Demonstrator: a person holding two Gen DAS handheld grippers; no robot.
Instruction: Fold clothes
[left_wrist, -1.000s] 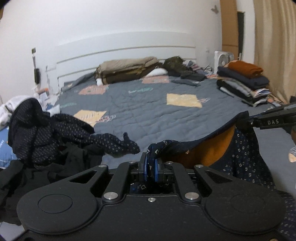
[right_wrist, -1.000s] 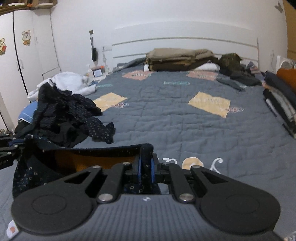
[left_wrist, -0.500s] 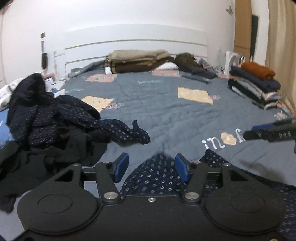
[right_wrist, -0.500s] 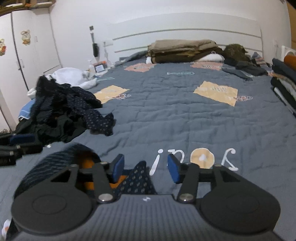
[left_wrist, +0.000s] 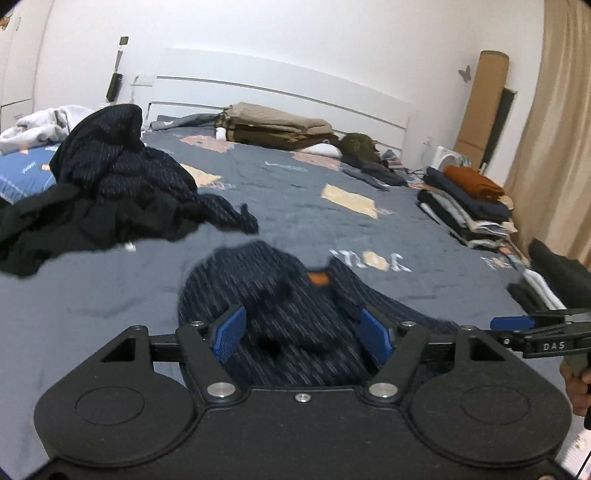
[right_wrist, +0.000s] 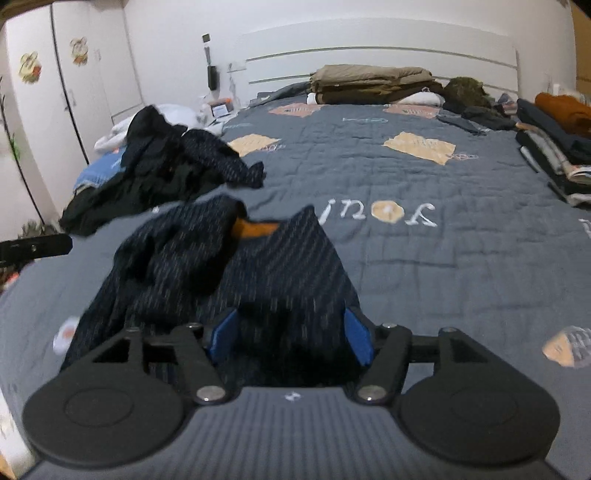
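The right gripper, seen from the side at the right edge of the left wrist view, bore the white letters "DAS", and a hand held its handle. White stitched letters on the grey quilt just beyond the shirt read upside down; they looked like "jour" with a tan patch for the "o", though I could not be sure. Only the left wrist view showed that lettering on the gripper, the beige curtain, the tall cardboard against the wall and the whole stack of folded clothes at the bed's right side. Only the right wrist view showed the white wardrobe with its cartoon stickers, and the tip of the left gripper at its left edge. Both views showed the heap of dark clothes left of the shirt and the folded tan bedding at the headboard. The dark patterned shirt, with an orange lining at its collar, lay crumpled on the quilt at the near edge of the bed. The left fingers stood spread and were opening, the shirt lying between them but not pinched. The right fingers were likewise spread and opening, with shirt cloth between them; whether the blue pads brushed the cloth I could not tell through the blur.
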